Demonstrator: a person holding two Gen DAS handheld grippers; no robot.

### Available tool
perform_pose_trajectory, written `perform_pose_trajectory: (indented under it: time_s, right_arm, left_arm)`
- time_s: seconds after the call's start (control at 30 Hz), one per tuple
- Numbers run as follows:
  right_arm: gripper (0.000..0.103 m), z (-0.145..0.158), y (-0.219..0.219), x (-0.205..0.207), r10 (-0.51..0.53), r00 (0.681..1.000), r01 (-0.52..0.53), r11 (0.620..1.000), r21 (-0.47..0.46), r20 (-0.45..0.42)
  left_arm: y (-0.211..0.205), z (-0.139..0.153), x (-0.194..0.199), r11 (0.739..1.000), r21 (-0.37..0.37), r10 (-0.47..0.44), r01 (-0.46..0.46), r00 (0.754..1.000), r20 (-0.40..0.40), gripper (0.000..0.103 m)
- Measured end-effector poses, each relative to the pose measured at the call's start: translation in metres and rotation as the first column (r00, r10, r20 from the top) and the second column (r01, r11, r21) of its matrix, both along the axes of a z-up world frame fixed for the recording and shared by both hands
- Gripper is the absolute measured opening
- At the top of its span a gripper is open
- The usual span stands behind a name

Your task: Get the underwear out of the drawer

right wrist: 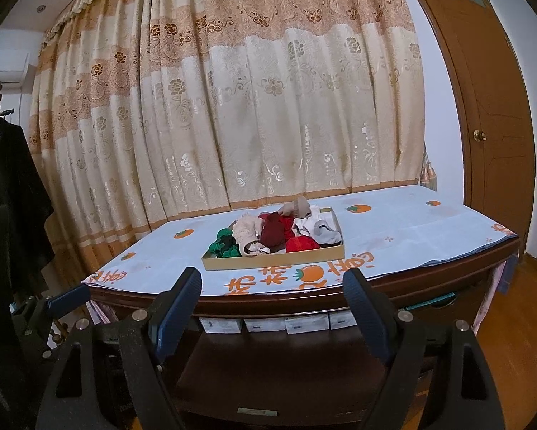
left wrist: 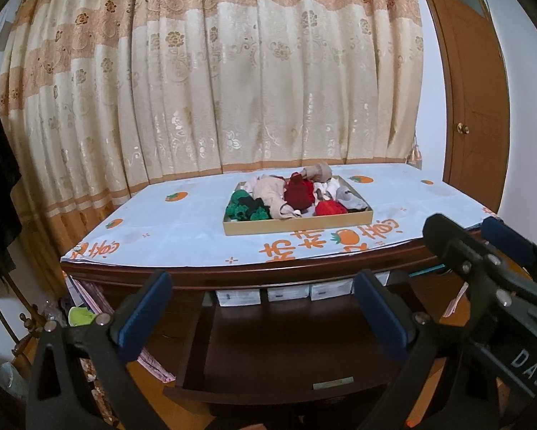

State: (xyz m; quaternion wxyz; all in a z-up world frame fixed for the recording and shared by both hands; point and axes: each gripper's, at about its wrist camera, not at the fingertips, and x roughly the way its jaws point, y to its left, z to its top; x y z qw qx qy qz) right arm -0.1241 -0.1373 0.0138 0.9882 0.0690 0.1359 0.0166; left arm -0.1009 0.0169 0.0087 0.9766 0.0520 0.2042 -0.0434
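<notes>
A patterned cream-and-tan curtain [left wrist: 211,82] hangs behind a wooden table [left wrist: 232,276] covered by a pale blue cloth [left wrist: 182,229] printed with orange fruit. On the cloth sits a shallow cardboard tray [left wrist: 297,226], heaped with underwear [left wrist: 299,191] in green, beige, dark red, bright red, white and grey. Below the tabletop a dark wooden drawer [left wrist: 279,351] stands pulled out, its floor bare. The left gripper [left wrist: 265,308] and right gripper [right wrist: 272,304] both hang with fingers apart in front of the drawer, holding nothing.
</notes>
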Motion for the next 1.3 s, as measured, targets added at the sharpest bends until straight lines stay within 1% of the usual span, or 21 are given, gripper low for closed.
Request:
perform_pose_trajectory:
  time_s: [0.2,0.87,1.07,1.3]
  right_arm:
    - [0.083,0.002,-0.0022,-0.0014,-0.003,1.0,0.003,1.0,0.0,0.007]
    - [0.083,0.0035,-0.0015,-0.0031,-0.001,1.0,0.001,1.0,-0.001,0.009]
    - [0.083,0.0039,-0.0017,-0.0028,-0.002,1.0,0.002,1.0,-0.002,0.011]
    - [0.083,0.004,-0.0021,-0.0019,-0.004,1.0,0.004,1.0,-0.004,0.012]
  left_arm:
    - [-0.0024,-0.0007,-0.0006,1.0,0.012,-0.005,0.005,1.0,0.004,0.103]
    - [-0.0004,-0.0034,-0.0017,1.0,-0.006,-0.011,0.011,1.0,-0.011,0.103]
    - [-0.0001,-0.0039,-0.0018,1.0,0.004,-0.002,0.002,1.0,-0.006,0.103]
    - [-0.0003,-0.0045,-0.0018,1.0,-0.009,-0.006,0.006,1.0,-0.014,0.103]
